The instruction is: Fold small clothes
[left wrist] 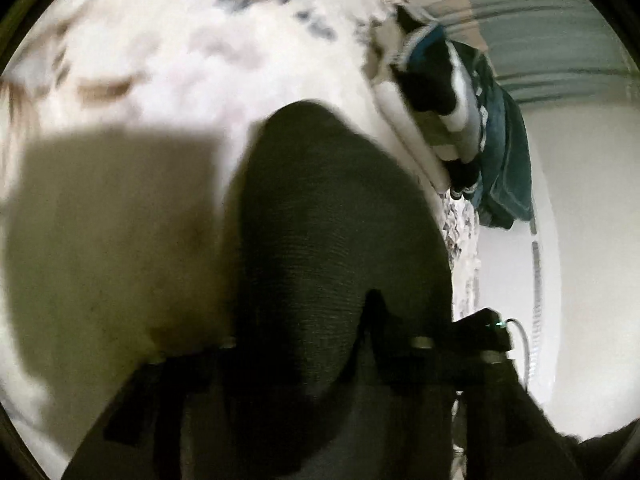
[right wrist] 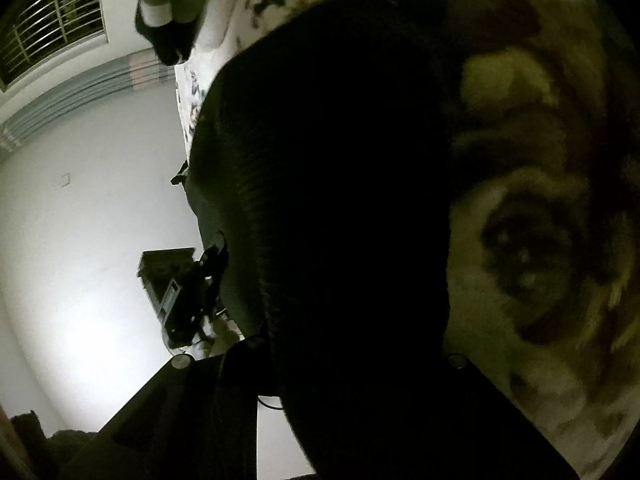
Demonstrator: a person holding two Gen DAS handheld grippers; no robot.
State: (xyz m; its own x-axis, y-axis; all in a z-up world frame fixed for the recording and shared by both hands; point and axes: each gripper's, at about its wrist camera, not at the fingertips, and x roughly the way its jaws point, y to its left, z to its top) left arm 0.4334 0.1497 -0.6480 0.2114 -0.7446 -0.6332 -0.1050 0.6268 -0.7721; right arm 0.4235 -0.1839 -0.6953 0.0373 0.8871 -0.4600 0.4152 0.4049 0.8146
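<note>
A dark grey ribbed garment [left wrist: 320,208] lies on the flower-print bedsheet [left wrist: 168,48] and fills the middle of both views. My left gripper [left wrist: 288,344] straddles its near end, with the jaws standing well apart and the cloth bulging between them. In the right wrist view the same garment [right wrist: 340,184] covers my right gripper [right wrist: 344,364], so its fingertips are hidden. The right gripper's body [left wrist: 486,330] shows at the garment's right edge in the left wrist view. The left gripper [right wrist: 192,292] shows at the garment's left edge in the right wrist view.
A pile of black, white and teal clothes [left wrist: 460,92] hangs over the bed's edge; it also shows at the top of the right wrist view [right wrist: 168,12]. Beyond the edge is pale floor [right wrist: 88,220]. A barred window [right wrist: 52,20] is in the far wall.
</note>
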